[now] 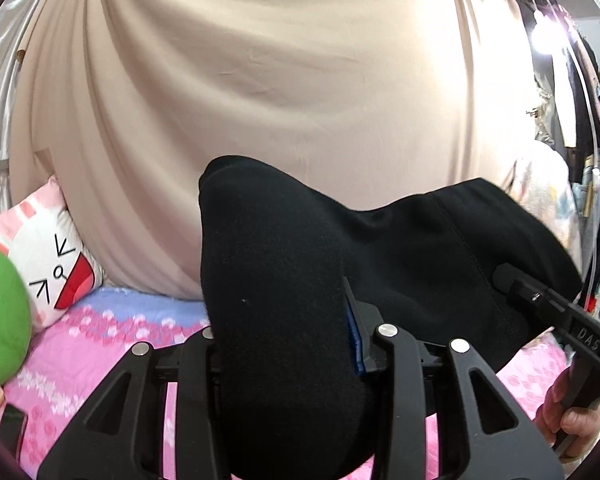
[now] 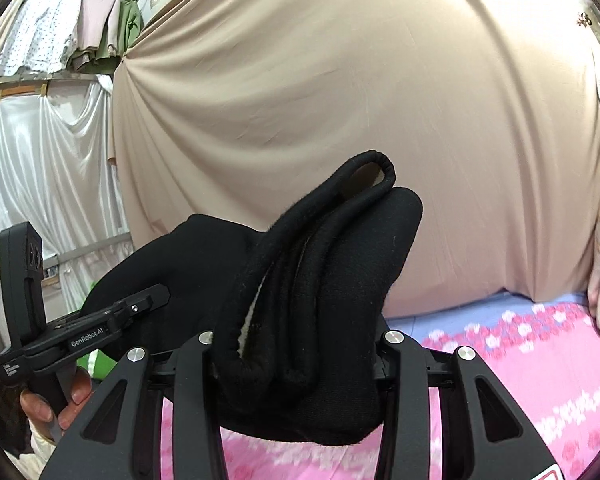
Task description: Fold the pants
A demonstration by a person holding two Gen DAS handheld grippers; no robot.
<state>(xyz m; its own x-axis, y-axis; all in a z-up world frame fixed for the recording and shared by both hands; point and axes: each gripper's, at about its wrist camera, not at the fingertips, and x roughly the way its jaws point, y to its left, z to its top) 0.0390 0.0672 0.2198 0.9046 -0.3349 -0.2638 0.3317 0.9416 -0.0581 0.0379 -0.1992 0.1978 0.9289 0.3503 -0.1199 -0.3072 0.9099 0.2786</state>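
Note:
The black pants (image 1: 284,280) hang in the air between my two grippers, above the pink flowered bedspread (image 1: 100,344). My left gripper (image 1: 288,344) is shut on a thick bunch of the fabric; its fingertips are buried in the cloth. My right gripper (image 2: 296,344) is shut on the pants (image 2: 320,280) at the waistband, whose rolled edge and pale lining stick up. The right gripper also shows in the left wrist view (image 1: 512,280), clamped on the fabric's right end. The left gripper shows in the right wrist view (image 2: 156,296), clamped on the left end.
A beige sheet (image 1: 260,100) hangs as a backdrop behind the bed. A cartoon pillow (image 1: 48,256) and a green plush (image 1: 0,312) lie at the left. Clothes hang on a rack (image 2: 60,32) at the upper left of the right wrist view.

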